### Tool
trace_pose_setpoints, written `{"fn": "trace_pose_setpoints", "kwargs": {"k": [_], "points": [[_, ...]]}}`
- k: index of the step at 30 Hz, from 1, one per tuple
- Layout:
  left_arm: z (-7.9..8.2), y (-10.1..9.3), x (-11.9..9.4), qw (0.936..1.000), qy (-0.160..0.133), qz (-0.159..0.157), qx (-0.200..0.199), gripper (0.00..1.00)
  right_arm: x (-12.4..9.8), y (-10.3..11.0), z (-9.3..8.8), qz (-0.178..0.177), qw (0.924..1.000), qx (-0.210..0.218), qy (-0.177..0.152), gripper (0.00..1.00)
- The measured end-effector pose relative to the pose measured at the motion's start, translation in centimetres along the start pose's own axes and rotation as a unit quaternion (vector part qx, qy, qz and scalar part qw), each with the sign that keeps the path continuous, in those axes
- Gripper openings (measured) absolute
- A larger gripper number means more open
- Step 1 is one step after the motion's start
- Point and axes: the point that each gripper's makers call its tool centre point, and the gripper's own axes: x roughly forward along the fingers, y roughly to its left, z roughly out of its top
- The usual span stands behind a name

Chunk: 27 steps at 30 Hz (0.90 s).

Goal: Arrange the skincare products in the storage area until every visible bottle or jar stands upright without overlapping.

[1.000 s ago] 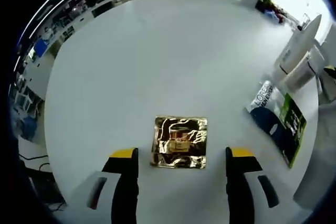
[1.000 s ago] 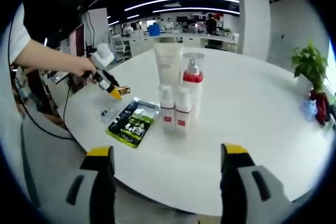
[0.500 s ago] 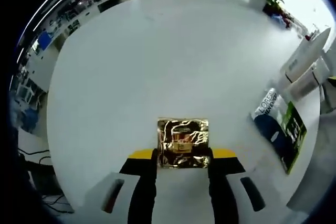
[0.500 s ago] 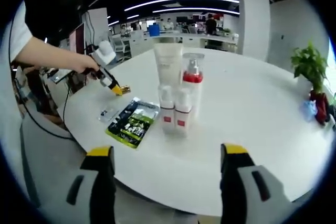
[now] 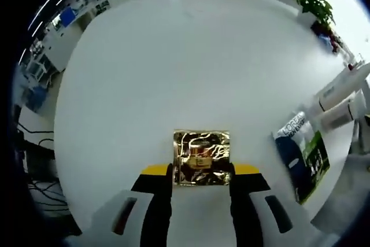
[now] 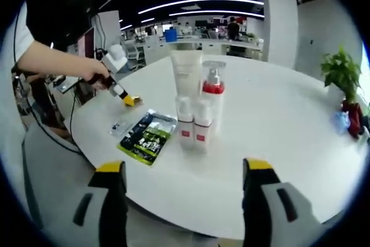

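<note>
On my left hand-held gripper (image 5: pixel 201 170) the yellow-tipped jaws are clamped on a gold foil sachet (image 5: pixel 201 157), one jaw on each side edge of it. The sachet is nearly square, so I can name no real long axis; it lies flat, its near edge between my jaw tips and its far edge pointing straight ahead along the jaws. Under it is the white round desk (image 5: pixel 173 62). Off to the right of this gripper lies a flat dark blue and green packet (image 5: pixel 302 155) with white lettering, its long axis running away from me and angled to the right. Beyond that packet, further right, I see white containers (image 5: pixel 341 99) at the picture's edge, too warped for me to tell how they stand.

My right hand-held gripper (image 6: pixel 184 180) is released, its jaws wide apart with nothing between them, hovering short of the desk edge. Straight ahead of it, a cluster stands upright: a tall white tube (image 6: pixel 187 76), a clear pump bottle with a red band (image 6: pixel 213 91), and two small white bottles with red labels (image 6: pixel 193 122) in front, all close together. Left of the cluster the packet lies flat, and beyond it, further left, a person's hand (image 6: pixel 92 72) holds the left gripper with its yellow tips down at the desk. A potted plant (image 6: pixel 341 82) sits far right.
</note>
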Motion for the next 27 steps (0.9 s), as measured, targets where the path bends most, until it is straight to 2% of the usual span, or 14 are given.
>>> {"fn": "trace_pose_setpoints", "kwargs": {"k": [5, 6, 12, 15, 16, 24, 27], "points": [[-0.4, -0.9, -0.2, 0.9981, -0.019, -0.002, -0.058, 0.36, 0.0, 0.0, 0.1, 0.001, 1.0000, 0.001, -0.002, 0.83], [-0.2, -1.1, -0.3, 0.9969, -0.031, -0.001, -0.073, 0.36, 0.0, 0.1, 0.1, 0.002, 1.0000, 0.000, -0.003, 0.83], [-1.1, -2.1, -0.5, 0.9919, -0.037, 0.001, -0.122, 0.36, 0.0, 0.2, 0.1, 0.004, 1.0000, -0.001, -0.004, 0.83], [-1.1, -2.5, -0.7, 0.9893, -0.045, -0.002, -0.139, 0.36, 0.0, 0.2, 0.2, 0.005, 1.0000, -0.002, -0.005, 0.83], [-0.8, -2.6, -0.7, 0.9877, -0.058, -0.001, -0.146, 0.36, 0.0, 0.2, 0.2, 0.005, 1.0000, -0.002, -0.005, 0.83], [-1.6, -4.5, -1.1, 0.9824, -0.067, 0.005, -0.175, 0.36, 0.0, 0.3, 0.2, 0.007, 1.0000, -0.004, -0.006, 0.82], [-2.0, -4.8, -1.0, 0.9801, -0.069, 0.018, -0.185, 0.36, 0.0, 0.3, 0.2, 0.006, 1.0000, -0.003, -0.006, 0.82]]}}
